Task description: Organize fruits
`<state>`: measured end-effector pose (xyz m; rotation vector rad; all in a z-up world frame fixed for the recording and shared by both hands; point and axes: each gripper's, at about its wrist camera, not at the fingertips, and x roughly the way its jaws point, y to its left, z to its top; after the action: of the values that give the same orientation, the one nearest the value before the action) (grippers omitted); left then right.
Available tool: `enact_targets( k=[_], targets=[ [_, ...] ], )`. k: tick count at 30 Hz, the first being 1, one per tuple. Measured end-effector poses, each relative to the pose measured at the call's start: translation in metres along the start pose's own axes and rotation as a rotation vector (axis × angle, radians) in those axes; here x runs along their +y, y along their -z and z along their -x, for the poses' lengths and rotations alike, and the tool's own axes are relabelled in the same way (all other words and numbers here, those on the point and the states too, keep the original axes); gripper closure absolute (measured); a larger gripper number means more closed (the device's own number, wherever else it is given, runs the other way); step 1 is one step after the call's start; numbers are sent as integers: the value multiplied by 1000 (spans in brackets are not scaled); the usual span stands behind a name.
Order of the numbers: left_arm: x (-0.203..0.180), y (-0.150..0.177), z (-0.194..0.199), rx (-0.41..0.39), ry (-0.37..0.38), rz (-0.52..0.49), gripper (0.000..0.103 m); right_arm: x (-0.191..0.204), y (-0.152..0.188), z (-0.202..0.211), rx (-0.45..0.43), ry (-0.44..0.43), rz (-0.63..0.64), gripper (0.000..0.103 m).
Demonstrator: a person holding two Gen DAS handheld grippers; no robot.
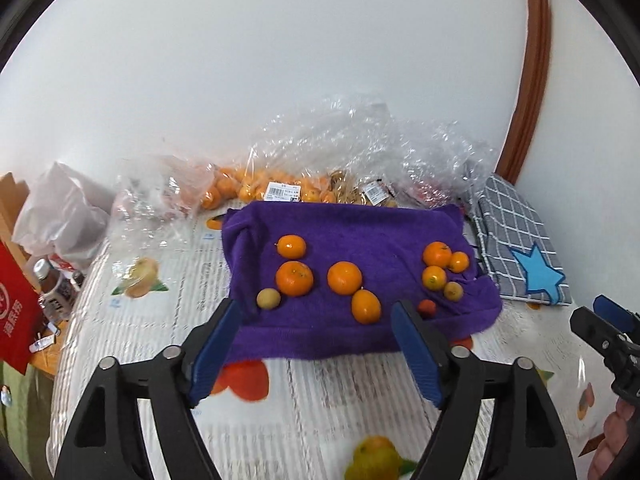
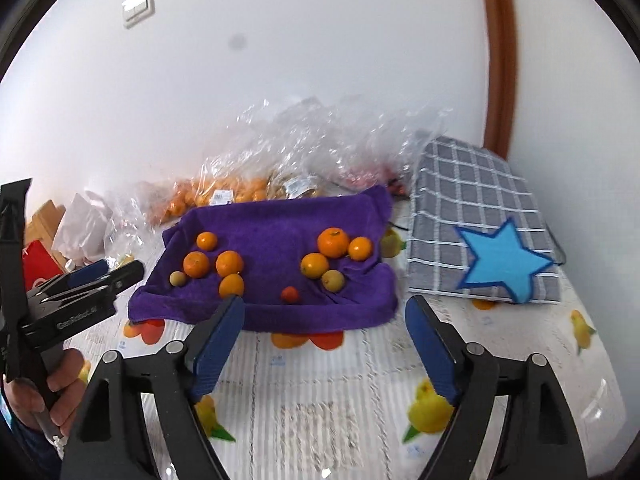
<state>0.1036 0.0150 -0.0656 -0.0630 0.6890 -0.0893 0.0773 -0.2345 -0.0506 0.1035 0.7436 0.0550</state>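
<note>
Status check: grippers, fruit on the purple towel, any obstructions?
Left gripper and right gripper open, empty. Fruit in two clusters on purple towel, small red fruit apart. Nothing blocking.

My two feeds are bright and evenly lit, with soft, weak shadows. The white wall (image 1: 280,60) reads slightly grey-blue. Glare sparkles on the crumpled clear plastic bags (image 1: 360,140). The fisheye bends the brown door frame (image 2: 498,60) into a curve, and black vignette fills the corners. The patterned tablecloth (image 2: 320,400) smears near the bottom edge, and fine detail looks soft throughout.
</note>
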Motion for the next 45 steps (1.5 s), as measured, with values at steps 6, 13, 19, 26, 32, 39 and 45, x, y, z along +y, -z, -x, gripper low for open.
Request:
enact_targets(
  k=[6, 13, 19, 26, 32, 39, 45],
  targets=[
    [-8, 11, 37, -67, -64, -33, 18, -12, 12, 30, -7, 39, -30, 7],
    [-21, 23, 67, -109, -87, -48, 14, -11, 26, 57, -41, 60, -13, 7],
    [-24, 29, 75, -113, -90, -50, 14, -11, 32, 72, -69, 82, -5, 7],
    [-25, 32, 76, -115, -107, -44, 14, -11, 34, 77, -82, 82, -7, 7],
    [-24, 31, 76, -117, -109, -41, 14, -12, 34, 77, -78, 83, -6, 7],
    [-23, 32, 75, -117, -113, -38, 14, -11, 34, 79, -82, 77, -8, 7],
    [-22, 32, 75, -111, -116, -41, 14, -10, 35, 80, -84, 71, -11, 7]
  ],
)
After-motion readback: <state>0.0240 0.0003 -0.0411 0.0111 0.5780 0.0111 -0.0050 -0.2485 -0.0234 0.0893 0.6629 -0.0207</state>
